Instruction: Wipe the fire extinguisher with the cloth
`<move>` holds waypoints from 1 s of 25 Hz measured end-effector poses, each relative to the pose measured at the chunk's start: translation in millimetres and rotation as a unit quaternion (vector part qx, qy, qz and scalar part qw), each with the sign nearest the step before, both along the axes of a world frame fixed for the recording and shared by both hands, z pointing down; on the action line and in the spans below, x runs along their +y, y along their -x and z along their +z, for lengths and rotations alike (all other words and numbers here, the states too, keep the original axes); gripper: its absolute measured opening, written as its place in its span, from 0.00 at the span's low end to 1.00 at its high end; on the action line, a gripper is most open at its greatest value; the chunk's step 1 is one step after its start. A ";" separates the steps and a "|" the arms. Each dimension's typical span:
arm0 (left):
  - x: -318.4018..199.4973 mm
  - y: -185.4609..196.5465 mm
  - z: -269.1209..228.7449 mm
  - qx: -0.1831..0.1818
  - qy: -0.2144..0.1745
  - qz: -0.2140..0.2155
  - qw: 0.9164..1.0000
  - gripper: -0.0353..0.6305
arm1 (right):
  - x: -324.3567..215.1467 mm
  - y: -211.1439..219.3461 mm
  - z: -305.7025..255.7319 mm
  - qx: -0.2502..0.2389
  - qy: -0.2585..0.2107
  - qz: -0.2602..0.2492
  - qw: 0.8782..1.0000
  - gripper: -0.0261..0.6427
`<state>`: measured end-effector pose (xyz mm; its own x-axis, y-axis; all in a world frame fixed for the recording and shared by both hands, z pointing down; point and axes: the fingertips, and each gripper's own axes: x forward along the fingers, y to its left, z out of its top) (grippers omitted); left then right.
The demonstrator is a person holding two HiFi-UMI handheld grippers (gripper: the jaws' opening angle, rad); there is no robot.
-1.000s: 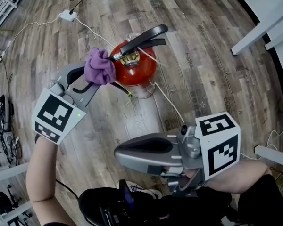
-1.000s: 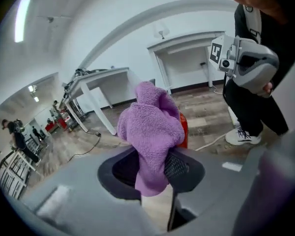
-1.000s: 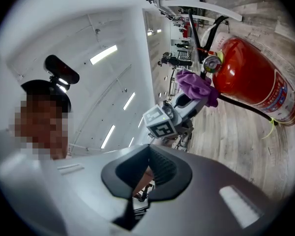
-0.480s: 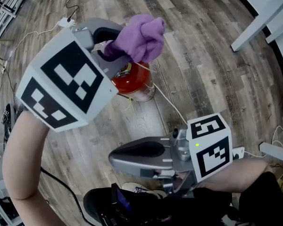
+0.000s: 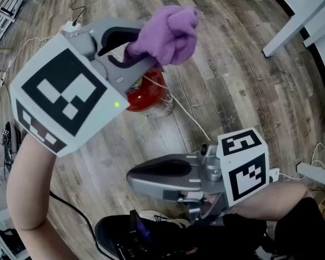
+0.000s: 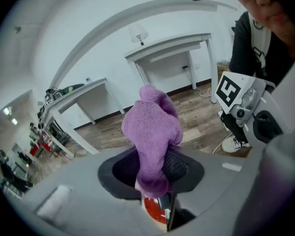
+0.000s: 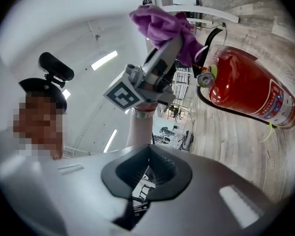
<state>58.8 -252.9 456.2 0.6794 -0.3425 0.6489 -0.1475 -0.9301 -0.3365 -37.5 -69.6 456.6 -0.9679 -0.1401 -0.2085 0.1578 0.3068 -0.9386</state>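
No words or numbers can be read. At the right of the right gripper view, the fire extinguisher (image 7: 246, 90) carries a label (image 7: 280, 107) with white print too small to read; the marker cubes (image 5: 59, 99) show only black-and-white squares

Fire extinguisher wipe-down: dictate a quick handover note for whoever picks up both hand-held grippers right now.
Left hand-held gripper: shut on the bunched purple cloth, held up above the extinguisher.
Right hand-held gripper: shut, with nothing in it, low and close to the body.
Fire extinguisher: red, standing on the wood floor, under the left hand-held gripper in the head view.
Done: cloth is gripped. How much has been wiped cannot be told.
Left: the cloth looks clear of the extinguisher, so bring it down and wipe the body.
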 end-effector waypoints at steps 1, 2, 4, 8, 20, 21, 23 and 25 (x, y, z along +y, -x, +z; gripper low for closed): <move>-1.6 13.3 3.4 0.006 0.013 -0.019 1.000 0.22 | 0.3 1.1 1.1 0.000 0.001 -0.001 1.000 0.03; -3.1 28.0 7.9 0.009 0.023 -0.037 0.999 0.22 | 1.1 2.4 1.9 0.001 0.001 -0.003 1.000 0.03; -4.2 57.9 18.4 0.013 0.039 -0.070 0.997 0.21 | 3.9 4.9 2.4 0.002 0.001 -0.005 1.000 0.03; -3.3 113.1 41.1 0.033 0.076 -0.137 0.987 0.21 | 5.9 8.8 4.9 0.011 0.003 -0.009 1.000 0.03; 43.0 219.7 193.8 0.093 0.235 -0.267 0.930 0.21 | 7.3 30.7 14.2 0.037 0.006 -0.012 0.999 0.03; 48.7 220.3 196.8 0.127 0.260 -0.278 0.916 0.21 | 8.4 32.0 13.9 0.040 0.009 -0.011 0.999 0.03; 61.0 222.1 195.2 0.195 0.308 -0.297 0.883 0.21 | 13.4 33.6 12.4 0.044 0.021 -0.010 0.999 0.03; 71.1 225.2 187.3 0.249 0.331 -0.306 0.857 0.21 | 19.3 34.2 11.6 0.051 0.028 -0.006 0.998 0.03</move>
